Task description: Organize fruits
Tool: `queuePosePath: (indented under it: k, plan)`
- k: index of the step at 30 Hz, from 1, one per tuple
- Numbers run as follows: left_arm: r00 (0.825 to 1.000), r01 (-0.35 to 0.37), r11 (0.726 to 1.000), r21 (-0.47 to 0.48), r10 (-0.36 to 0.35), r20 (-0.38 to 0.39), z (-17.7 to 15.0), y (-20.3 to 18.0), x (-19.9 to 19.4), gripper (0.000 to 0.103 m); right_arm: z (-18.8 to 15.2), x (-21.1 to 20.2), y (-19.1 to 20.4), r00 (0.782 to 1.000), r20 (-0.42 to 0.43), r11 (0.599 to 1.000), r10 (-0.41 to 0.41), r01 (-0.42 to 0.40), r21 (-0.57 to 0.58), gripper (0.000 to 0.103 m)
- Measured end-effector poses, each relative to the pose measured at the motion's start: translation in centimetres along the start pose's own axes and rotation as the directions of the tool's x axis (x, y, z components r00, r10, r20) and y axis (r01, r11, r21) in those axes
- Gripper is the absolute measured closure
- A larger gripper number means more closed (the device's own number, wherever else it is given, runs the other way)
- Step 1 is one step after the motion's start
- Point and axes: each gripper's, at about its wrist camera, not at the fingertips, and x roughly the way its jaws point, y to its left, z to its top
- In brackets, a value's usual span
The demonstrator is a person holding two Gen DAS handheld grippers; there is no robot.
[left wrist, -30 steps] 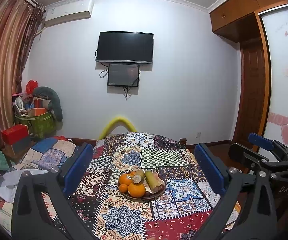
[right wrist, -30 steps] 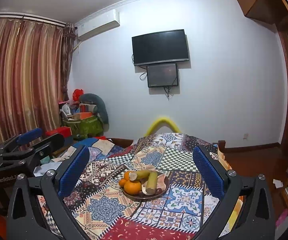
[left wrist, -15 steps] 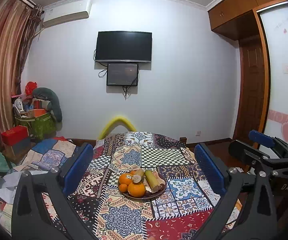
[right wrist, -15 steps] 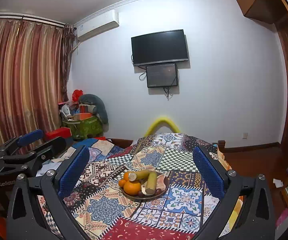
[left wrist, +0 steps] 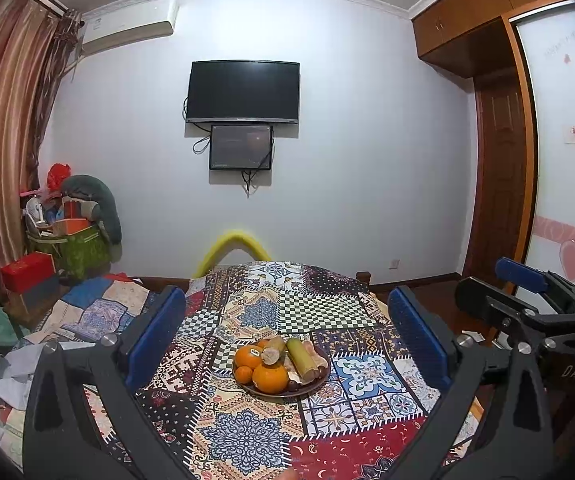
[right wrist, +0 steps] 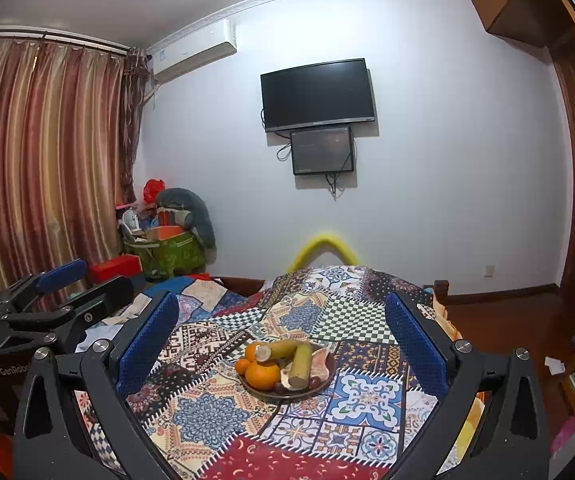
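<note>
Both grippers, left gripper [left wrist: 287, 336] and right gripper [right wrist: 281, 340], stand wide and empty. Fruit plate [left wrist: 319, 380] lies dead ahead on the quilt [left wrist: 247, 436], apparently equidistant; banana [right wrist: 300, 362] long axis points roughly toward them.

Both cameras sit high and well back from the bed [left wrist: 247, 432], each looking forward and slightly down between its own wide-spread blue pads toward the far wall. The left wrist view faces the wall television [left wrist: 243, 92] nearly square on and catches the right claw [left wrist: 527, 304] at its right edge. The right wrist view stands further right, angled leftward, with the left claw [right wrist: 67, 292] at its left edge. Both share the fruit plate [left wrist: 319, 380], quilt and television.
</note>
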Motion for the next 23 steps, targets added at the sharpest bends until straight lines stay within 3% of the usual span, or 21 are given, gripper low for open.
queuePosePath:
  k: [23]
  plan:
    - [1.0, 0.021, 1.0, -0.003, -0.021, -0.017, -0.21, -0.08, 0.43, 0.001, 0.11, 0.13, 0.25, 1.0, -0.008, 1.0, 0.0, 0.0, -0.002, 0.0]
